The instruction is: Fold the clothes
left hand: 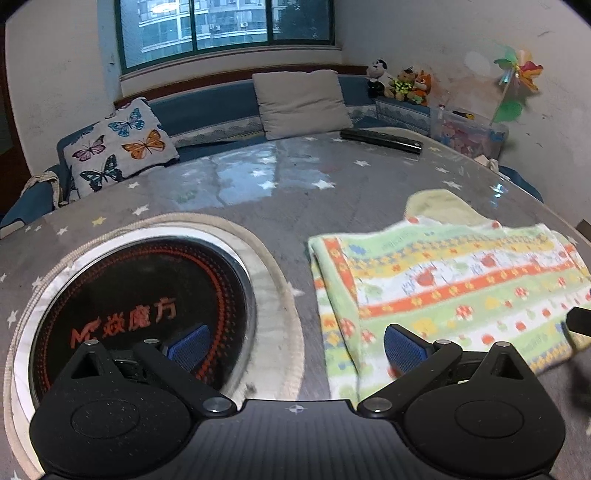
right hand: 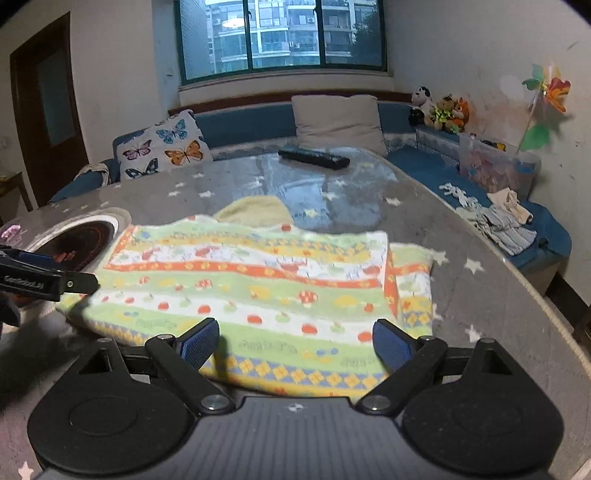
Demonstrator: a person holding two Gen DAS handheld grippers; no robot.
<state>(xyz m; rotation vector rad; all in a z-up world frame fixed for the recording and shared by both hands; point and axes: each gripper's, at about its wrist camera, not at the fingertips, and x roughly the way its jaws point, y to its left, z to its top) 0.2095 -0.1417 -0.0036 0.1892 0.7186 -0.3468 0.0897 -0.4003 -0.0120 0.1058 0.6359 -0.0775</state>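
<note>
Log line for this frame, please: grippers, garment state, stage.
left gripper: open, empty | right gripper: open, empty | patterned garment: partly folded, flat on table | stage: between folds

- A wide window [right hand: 282, 35] with a dark green frame fills the back wall and shows apartment blocks in dusky blue light.
- Below it a blue bench sofa [right hand: 243, 125] runs along the wall and turns down the right side.
- A butterfly-print cushion [right hand: 162, 149] and a plain beige cushion [right hand: 340, 120] lean on it.
- A dark wooden door [right hand: 46, 110] stands at left.
- The grey star-patterned table [right hand: 491, 295] reflects the window.
</note>
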